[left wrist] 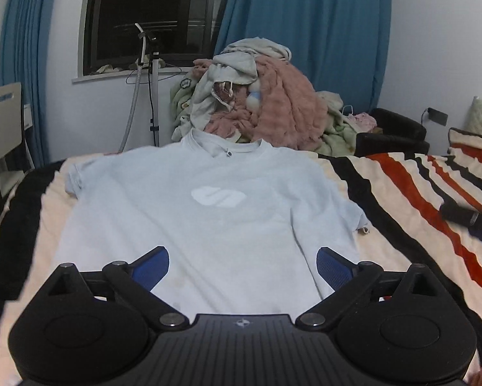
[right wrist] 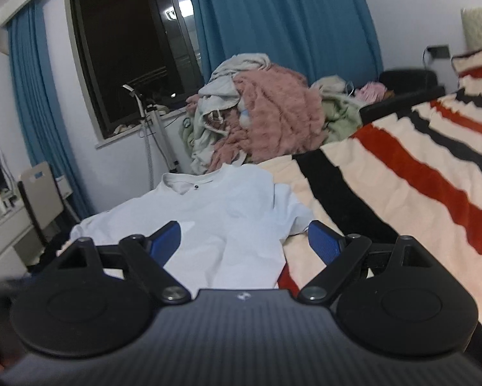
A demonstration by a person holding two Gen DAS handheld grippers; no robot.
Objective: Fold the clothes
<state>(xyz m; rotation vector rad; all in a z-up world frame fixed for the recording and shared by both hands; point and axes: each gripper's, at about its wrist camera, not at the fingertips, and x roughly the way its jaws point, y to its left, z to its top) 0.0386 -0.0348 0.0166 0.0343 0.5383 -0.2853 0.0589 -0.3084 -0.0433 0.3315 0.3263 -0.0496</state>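
Observation:
A pale blue T-shirt [left wrist: 208, 212] lies flat, front up, on the striped blanket [left wrist: 411, 199], collar away from me, both short sleeves spread out. My left gripper [left wrist: 242, 265] is open and empty above the shirt's lower hem. In the right wrist view the same T-shirt [right wrist: 221, 222] lies ahead and to the left. My right gripper [right wrist: 244, 241] is open and empty above the shirt's lower right edge, its right finger over the blanket [right wrist: 418, 193].
A heap of pink, grey and green clothes [left wrist: 260, 103] is piled beyond the shirt's collar. A dark object [left wrist: 466, 217] lies on the blanket at right. A garment steamer stand [left wrist: 154, 96], a chair [left wrist: 3, 135] and a dark window stand at left.

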